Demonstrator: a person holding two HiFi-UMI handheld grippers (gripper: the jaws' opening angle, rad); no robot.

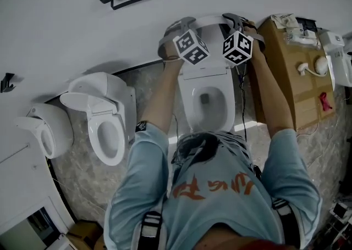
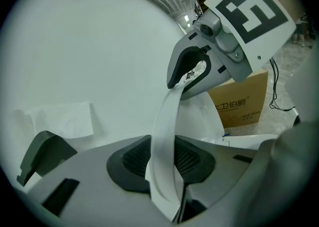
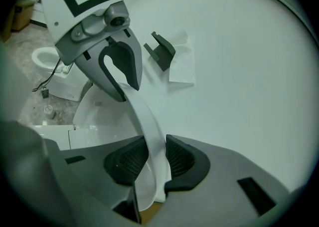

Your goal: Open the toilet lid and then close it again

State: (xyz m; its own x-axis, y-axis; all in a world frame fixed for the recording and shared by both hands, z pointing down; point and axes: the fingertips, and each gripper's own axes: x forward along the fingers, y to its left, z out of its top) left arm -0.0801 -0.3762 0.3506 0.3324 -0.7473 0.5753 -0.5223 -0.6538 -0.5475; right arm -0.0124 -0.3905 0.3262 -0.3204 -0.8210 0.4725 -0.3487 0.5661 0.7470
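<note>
The toilet lid [image 1: 212, 18] stands raised, nearly upright and close to the wall [image 1: 82, 34] behind the bowl [image 1: 208, 103], so the seat is left uncovered. Its upper rim is clamped at two places, by the left gripper [image 1: 181, 23] towards one corner and by the right gripper [image 1: 236, 19] towards the other. In the left gripper view the thin white edge is pinched between the dark ribbed fingers [image 2: 134, 158]. The right gripper view shows the same, with the fingers [image 3: 182, 158] narrowed onto the rim and no gap to be made out.

The opening is judged to be done, or nearly so, and the lid is to be brought down again. For that step:

- **Even hold:** Both holds should be kept even and the two hands moved together, so that the thin plastic is not twisted between them.
- **Path:** The lid should be drawn forward off the wall and led along the arc of its hinge, not pulled straight down.
- **Wrists:** They should be turned with the lid as it tips, since a fixed grip on so narrow an edge could slip.
- **Pressure:** It should be firm but not crushing.
- **Release:** The lid should be lowered slowly and never dropped. The rim should be let go only just above the seat, so that the lower fingers are not trapped beneath it.
</note>
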